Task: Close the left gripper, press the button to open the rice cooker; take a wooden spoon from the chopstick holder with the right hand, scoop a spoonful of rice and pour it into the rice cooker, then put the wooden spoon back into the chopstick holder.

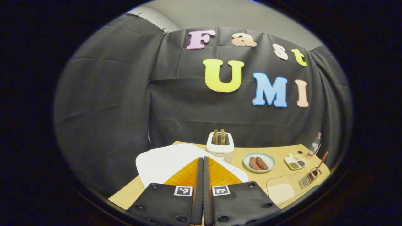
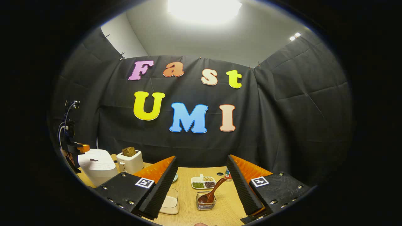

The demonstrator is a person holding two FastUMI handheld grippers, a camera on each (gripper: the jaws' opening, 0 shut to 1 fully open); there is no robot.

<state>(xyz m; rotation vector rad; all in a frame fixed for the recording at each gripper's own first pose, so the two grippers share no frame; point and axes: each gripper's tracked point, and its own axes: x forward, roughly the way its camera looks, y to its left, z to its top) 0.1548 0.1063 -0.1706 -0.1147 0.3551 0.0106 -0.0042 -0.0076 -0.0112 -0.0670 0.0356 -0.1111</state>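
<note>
Now the closed left tongs (image 1: 203,188) should press squarely on the white rice cooker (image 1: 176,161) (right tongs (image 2: 202,188) wide open, empty).

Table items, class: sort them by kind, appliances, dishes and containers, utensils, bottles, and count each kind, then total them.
Appliances: 2, the rice cooker and the toaster
Dishes and containers: 4, the green plate, the divided dish, the clear rice box, the chopstick holder
Utensils: 1, the wooden spoon
Bottles: 1, the small bottle
Total: 8
</note>
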